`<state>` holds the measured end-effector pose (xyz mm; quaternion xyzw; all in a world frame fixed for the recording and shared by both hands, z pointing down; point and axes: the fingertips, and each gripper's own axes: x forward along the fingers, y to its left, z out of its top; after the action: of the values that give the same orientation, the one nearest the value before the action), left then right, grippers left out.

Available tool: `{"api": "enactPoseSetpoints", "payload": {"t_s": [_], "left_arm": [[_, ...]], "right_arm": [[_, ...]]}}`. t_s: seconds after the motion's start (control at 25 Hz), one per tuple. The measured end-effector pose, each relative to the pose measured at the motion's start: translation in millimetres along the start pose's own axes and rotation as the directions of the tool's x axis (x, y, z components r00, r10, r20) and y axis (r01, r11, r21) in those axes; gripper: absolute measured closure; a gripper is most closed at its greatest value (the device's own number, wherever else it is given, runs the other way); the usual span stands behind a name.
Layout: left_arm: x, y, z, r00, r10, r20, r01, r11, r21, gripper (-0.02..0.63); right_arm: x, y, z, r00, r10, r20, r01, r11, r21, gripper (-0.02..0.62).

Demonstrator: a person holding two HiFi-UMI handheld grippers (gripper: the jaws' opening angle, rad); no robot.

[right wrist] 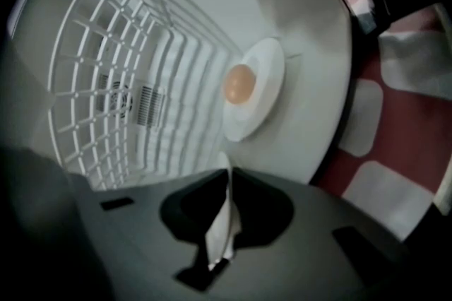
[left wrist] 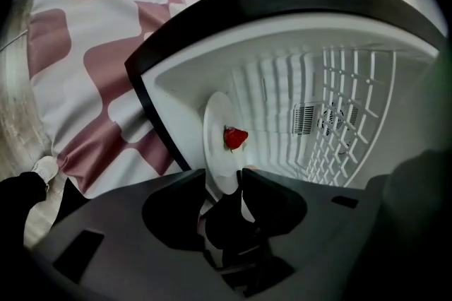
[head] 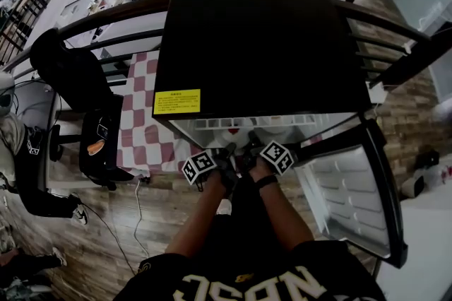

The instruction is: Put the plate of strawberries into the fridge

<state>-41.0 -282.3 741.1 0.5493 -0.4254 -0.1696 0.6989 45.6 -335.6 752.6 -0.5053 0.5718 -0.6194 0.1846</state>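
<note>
Seen from above, the black fridge (head: 261, 45) hides almost all its inside, jaw tips vanishing under its top beside the open door (head: 346, 193). The plate (left wrist: 217, 126) is inside the fridge, its near rim cut off by the left gripper (left wrist: 224, 176), whose jaws stand wide, released, the rim loose between them, one strawberry (left wrist: 235, 138) at the plate's middle. The right gripper (right wrist: 228, 171) is clenched on a thin white sliver, edge-on and hard to read, seemingly that plate's rim; beyond sits a second plate (right wrist: 265, 98) bearing a blurred pale-orange ball (right wrist: 239, 83).
</note>
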Motion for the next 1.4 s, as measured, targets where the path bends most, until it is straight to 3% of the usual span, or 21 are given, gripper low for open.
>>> {"api": "enactPoseSetpoints", "payload": {"t_s": [0.4, 0.6, 0.72, 0.96, 1.04, 1.16, 1.28, 1.36, 1.4], "left_arm": [[-19, 0, -7, 1.000, -0.002, -0.006, 0.002, 1.000, 0.013, 0.445], [-29, 5, -5, 1.000, 0.001, -0.006, -0.001, 0.999, 0.038, 0.445], [-36, 8, -6, 1.000, 0.008, -0.012, -0.007, 0.998, 0.058, 0.445], [-48, 7, -9, 1.000, -0.007, -0.019, 0.008, 0.997, 0.071, 0.445], [-54, -3, -11, 0.999, -0.030, -0.026, 0.033, 0.994, 0.106, 0.445], [-65, -33, -20, 0.995, -0.089, -0.049, 0.097, 0.978, 0.187, 0.445], [-79, -73, -32, 0.985, -0.154, -0.076, 0.171, 0.932, 0.321, 0.445], [-91, -96, -38, 0.980, -0.182, -0.085, 0.201, 0.875, 0.440, 0.445], [-96, -105, -39, 0.979, -0.184, -0.086, 0.202, 0.835, 0.511, 0.445]], "right_arm": [[8, 5, 7, 0.999, -0.019, 0.029, 0.021, 0.997, -0.075, 0.557], [11, 23, 7, 0.999, 0.031, 0.011, -0.029, 0.982, -0.186, 0.345], [5, 20, 7, 1.000, -0.017, 0.001, 0.016, 0.955, -0.297, 0.327], [-17, 20, 10, 0.995, -0.096, -0.004, 0.076, 0.812, -0.578, 0.322], [-29, 26, 7, 0.996, -0.084, -0.004, 0.063, 0.771, -0.634, 0.324], [-55, 42, 1, 0.998, -0.063, 0.006, 0.047, 0.681, -0.731, 0.324], [-83, 68, -3, 0.999, -0.027, 0.025, 0.036, 0.589, -0.807, 0.325], [-102, 87, -7, 0.999, 0.004, 0.034, 0.026, 0.545, -0.838, 0.331], [-110, 96, -10, 0.999, 0.023, 0.037, 0.019, 0.527, -0.849, 0.344]]}}
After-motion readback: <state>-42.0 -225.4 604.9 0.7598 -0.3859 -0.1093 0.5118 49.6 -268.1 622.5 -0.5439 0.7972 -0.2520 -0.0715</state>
